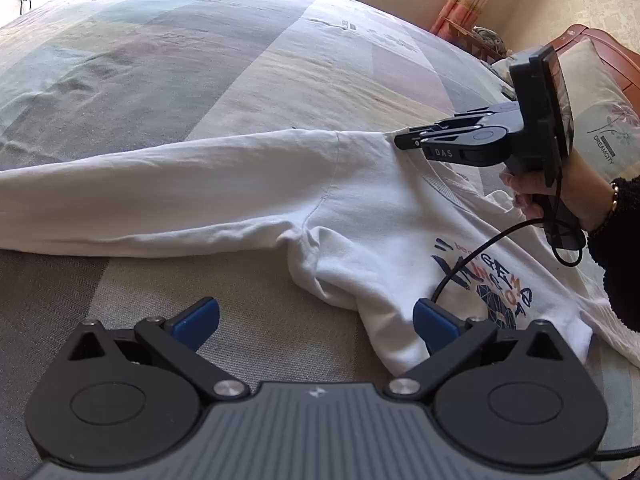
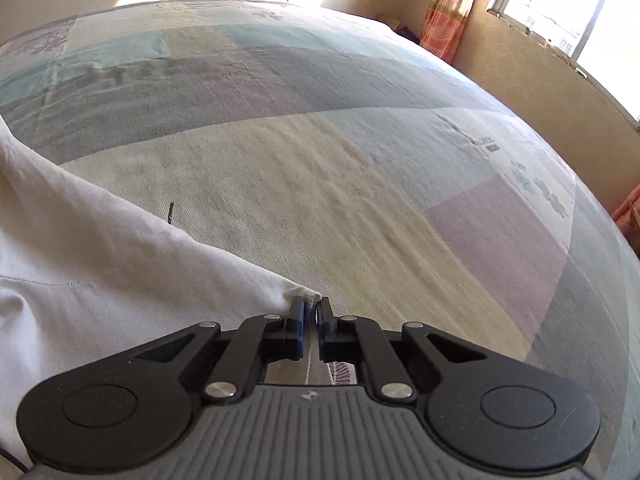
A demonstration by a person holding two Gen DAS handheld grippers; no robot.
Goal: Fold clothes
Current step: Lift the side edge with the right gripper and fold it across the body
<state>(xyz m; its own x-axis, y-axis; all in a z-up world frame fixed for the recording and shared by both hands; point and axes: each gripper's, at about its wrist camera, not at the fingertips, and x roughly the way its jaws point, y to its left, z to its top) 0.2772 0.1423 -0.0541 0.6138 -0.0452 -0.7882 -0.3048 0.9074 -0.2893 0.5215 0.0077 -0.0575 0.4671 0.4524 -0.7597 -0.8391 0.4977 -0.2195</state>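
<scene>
1. Risk, thin grip: the right tongs [image 2: 311, 304] are closed on only a small pinch of white fabric at the shoulder edge of the sweatshirt [image 1: 360, 200]. If the garment is pulled or lifted sharply, that pinch is judged likely to slip out from between the pads.
2. Risk, one-sided lift: the left tongs [image 1: 316, 320] hold nothing. If the fold is started by the right tongs alone, the sleeve [image 1: 140, 200], which extends far to the left of the left tongs, is likely to drag and bunch.
3. Risk, snagging: a black cable [image 1: 480, 252] lies across the printed chest just ahead of the left tongs and could be caught in the fold.
4. Right tongs: fully closed on the fabric edge; the bedspread [image 2: 360, 160] lies directly beyond the tips.
5. Left tongs: spread wide and empty; the right pad [image 1: 434, 320] sits over the lower edge of the sweatshirt, but contact cannot be told.
6. Garment location: the sweatshirt is laid flat on the bed, ahead of the left tongs and to the left of the right tongs.
</scene>
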